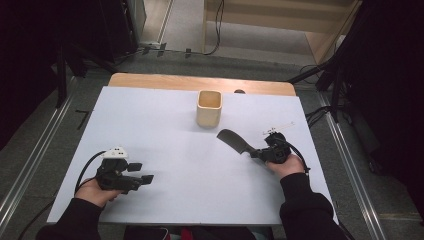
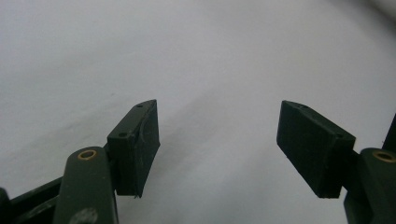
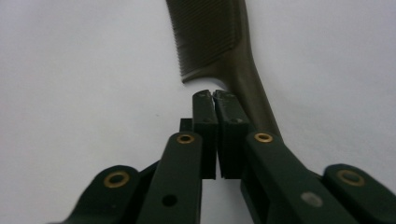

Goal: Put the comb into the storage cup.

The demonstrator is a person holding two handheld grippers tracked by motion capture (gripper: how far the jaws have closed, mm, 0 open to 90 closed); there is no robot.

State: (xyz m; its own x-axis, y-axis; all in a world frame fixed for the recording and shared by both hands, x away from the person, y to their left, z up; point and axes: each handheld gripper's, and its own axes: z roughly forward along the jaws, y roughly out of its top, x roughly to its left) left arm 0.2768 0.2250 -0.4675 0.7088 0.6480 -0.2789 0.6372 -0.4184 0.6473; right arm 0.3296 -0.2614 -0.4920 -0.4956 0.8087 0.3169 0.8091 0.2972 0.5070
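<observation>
Nearest us, our left gripper rests idle with jaws spread apart. Our right gripper stands pressed together beside the comb, apparently nudging its handle toward the wooden cup beyond.

The left hand rests low at the near left, wrapped around the left tool, which points toward the right and lies almost level; its jaws stand wide apart with nothing between them. The right hand sits at the near right, its dark sleeve reaching in from below, and aims the right tool toward the left; its jaws are pressed almost together
</observation>
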